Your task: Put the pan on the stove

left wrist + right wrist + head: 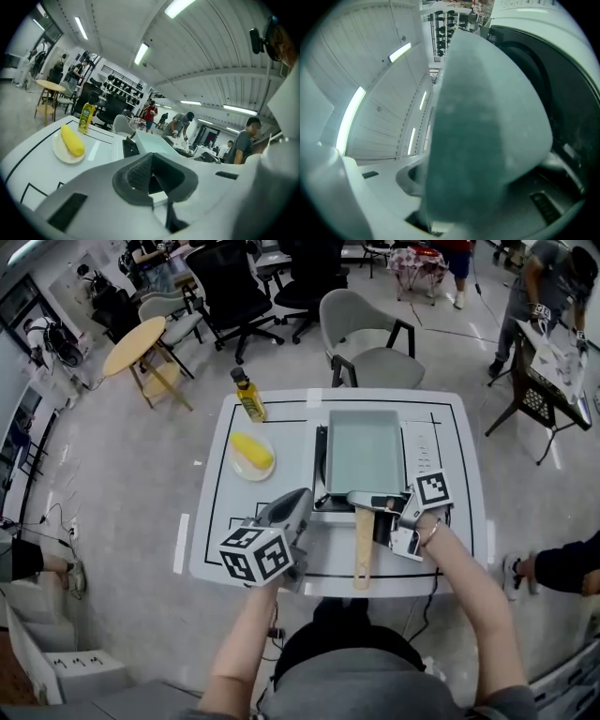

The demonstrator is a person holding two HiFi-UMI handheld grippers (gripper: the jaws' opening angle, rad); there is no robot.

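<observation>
A pale green rectangular pan (364, 451) rests on the black stove (321, 465) in the middle of the white table; its wooden handle (363, 549) points toward me. My right gripper (382, 514) is shut on the grey neck where the handle meets the pan. In the right gripper view that neck (483, 117) fills the space between the jaws. My left gripper (298, 506) hovers over the table's front left, shut with nothing in it. In the left gripper view its pads (140, 174) meet, with the pan (154, 143) and stove (130, 147) beyond.
A white plate with a yellow food item (251, 454) lies left of the stove, and a yellow oil bottle (248, 395) stands at the table's (281, 427) far left corner. A grey chair (370, 338) stands behind the table. People are at the right edge.
</observation>
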